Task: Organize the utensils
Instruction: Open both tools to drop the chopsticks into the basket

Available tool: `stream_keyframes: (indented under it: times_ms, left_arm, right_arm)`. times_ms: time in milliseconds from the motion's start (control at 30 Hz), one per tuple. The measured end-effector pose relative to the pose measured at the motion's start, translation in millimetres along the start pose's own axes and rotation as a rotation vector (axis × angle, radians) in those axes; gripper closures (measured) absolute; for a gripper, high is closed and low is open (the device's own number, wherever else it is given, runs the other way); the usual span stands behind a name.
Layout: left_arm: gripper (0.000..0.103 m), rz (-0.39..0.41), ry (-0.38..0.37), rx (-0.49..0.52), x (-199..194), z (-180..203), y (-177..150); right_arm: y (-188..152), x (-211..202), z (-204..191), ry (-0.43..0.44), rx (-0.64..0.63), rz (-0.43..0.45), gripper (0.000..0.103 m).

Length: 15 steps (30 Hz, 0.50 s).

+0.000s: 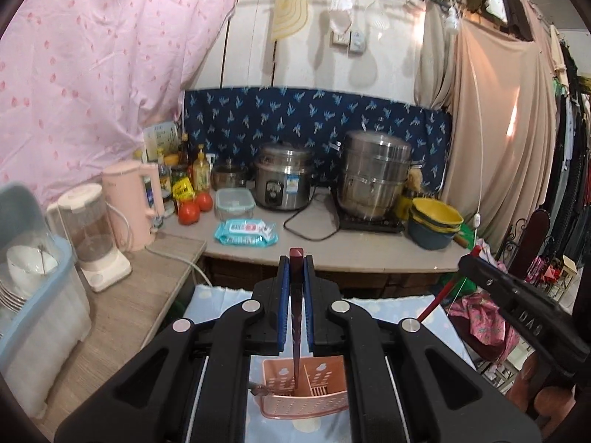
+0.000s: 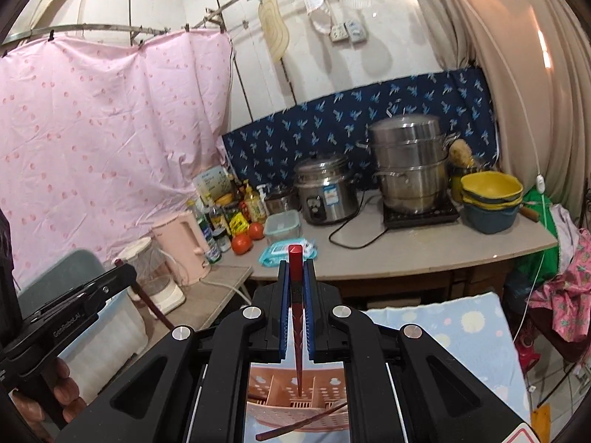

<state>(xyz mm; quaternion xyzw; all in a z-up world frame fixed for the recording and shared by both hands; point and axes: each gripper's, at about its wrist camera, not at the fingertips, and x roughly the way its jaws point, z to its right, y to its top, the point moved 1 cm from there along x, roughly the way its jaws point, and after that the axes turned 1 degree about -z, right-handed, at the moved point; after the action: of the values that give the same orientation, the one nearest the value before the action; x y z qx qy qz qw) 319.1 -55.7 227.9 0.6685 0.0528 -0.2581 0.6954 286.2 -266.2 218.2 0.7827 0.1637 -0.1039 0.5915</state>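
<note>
Pinching a dark red chopstick (image 1: 296, 295) upright between its blue pads, the left gripper (image 1: 296, 269) hangs over the pink perforated utensil holder (image 1: 306, 395), the stick's tip pointing down into a compartment. The right gripper (image 2: 296, 277) clamps a second red chopstick (image 2: 297, 317) the same way, aimed at the holder's slots, likely so each drops straight in. Another chopstick (image 2: 303, 424) lies slanted across the holder's front, on the blue dotted cloth (image 2: 461, 332).
</note>
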Motion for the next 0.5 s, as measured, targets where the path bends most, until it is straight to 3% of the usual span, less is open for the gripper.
stream_keyframes:
  times_ms: [267, 500]
  left_arm:
    - [0.096, -0.082, 0.009, -0.016, 30.9, -9.4, -24.3]
    - [0.095, -0.107, 0.028, -0.03, 39.3, -13.2, -32.3]
  right_arm:
    - [-34.7, 47.3, 7.5, -0.006, 0.029, -0.122, 0.096]
    - [-46.9, 58.9, 11.2, -0.027, 0.035, -0.156, 0.096]
